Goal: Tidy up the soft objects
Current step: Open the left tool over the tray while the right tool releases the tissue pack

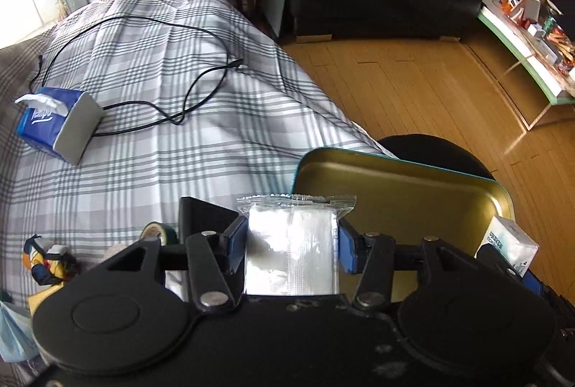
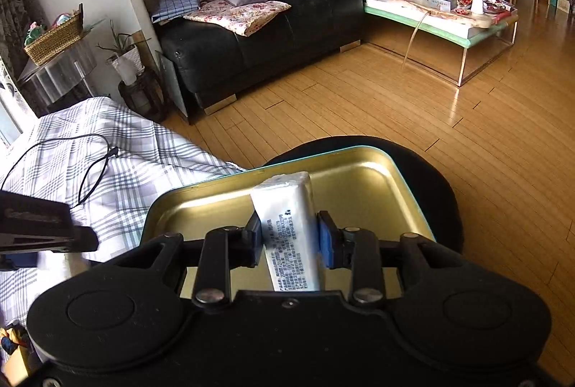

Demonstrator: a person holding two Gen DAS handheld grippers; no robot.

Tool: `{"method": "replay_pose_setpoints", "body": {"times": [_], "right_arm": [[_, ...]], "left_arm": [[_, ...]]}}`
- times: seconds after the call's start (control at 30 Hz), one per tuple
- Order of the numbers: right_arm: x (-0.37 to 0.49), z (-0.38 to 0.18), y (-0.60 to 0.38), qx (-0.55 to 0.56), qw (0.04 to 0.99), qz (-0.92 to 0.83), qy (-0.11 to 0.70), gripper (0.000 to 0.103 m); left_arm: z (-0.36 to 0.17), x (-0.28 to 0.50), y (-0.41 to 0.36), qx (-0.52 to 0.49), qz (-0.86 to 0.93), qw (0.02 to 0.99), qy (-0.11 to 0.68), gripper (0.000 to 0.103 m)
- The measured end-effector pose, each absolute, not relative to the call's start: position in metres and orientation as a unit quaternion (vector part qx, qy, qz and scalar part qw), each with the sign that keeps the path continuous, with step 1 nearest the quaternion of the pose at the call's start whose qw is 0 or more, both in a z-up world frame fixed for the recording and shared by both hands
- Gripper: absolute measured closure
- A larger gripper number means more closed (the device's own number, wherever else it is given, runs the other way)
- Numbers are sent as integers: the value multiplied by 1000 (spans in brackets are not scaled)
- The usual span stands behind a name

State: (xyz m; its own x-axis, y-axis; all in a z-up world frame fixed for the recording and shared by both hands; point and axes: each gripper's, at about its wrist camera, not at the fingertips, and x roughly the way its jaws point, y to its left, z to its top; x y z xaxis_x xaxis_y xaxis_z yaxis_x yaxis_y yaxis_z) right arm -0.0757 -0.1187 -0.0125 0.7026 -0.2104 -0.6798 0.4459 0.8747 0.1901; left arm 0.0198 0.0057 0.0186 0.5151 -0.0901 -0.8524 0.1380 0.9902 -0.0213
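Note:
In the left wrist view my left gripper (image 1: 291, 243) is shut on a white tissue pack in clear wrap (image 1: 291, 257), its blue pads against both sides. It hangs at the near-left rim of a gold tin tray with a teal edge (image 1: 413, 193). A second tissue pack (image 1: 510, 243) shows at the tray's right end, in the other gripper. In the right wrist view my right gripper (image 2: 291, 239) is over the same tray (image 2: 359, 178), pads flanking a printed white tissue pack (image 2: 287, 207). That pack's far end rests in the tray.
The tray sits on a black round stool (image 2: 438, 185) beside a bed with a plaid sheet (image 1: 143, 153). A blue tissue box (image 1: 54, 124), a black cable (image 1: 201, 81), a tape roll (image 1: 158, 232) and a small toy (image 1: 46, 261) lie on the bed. Beyond are a black sofa (image 2: 269, 45) and a cluttered coffee table (image 2: 449, 24).

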Motion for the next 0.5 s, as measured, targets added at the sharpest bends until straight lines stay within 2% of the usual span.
{"method": "replay_pose_setpoints", "body": {"times": [0.03,0.1,0.2,0.5], "right_arm": [[-76,-13,-121,179,905,-184,340,66],[-77,-13,-125,189,904,-185,336,62],[-76,-14,-129,196,902,-178,342,50],[-72,-16,-127,194,900,-169,351,49]], "left_arm": [[15,21,0,30,-68,869,489,44],[10,25,-10,36,-71,870,487,27],[3,28,-19,43,-76,870,486,25],[-9,30,-14,31,-71,866,494,22]]}}
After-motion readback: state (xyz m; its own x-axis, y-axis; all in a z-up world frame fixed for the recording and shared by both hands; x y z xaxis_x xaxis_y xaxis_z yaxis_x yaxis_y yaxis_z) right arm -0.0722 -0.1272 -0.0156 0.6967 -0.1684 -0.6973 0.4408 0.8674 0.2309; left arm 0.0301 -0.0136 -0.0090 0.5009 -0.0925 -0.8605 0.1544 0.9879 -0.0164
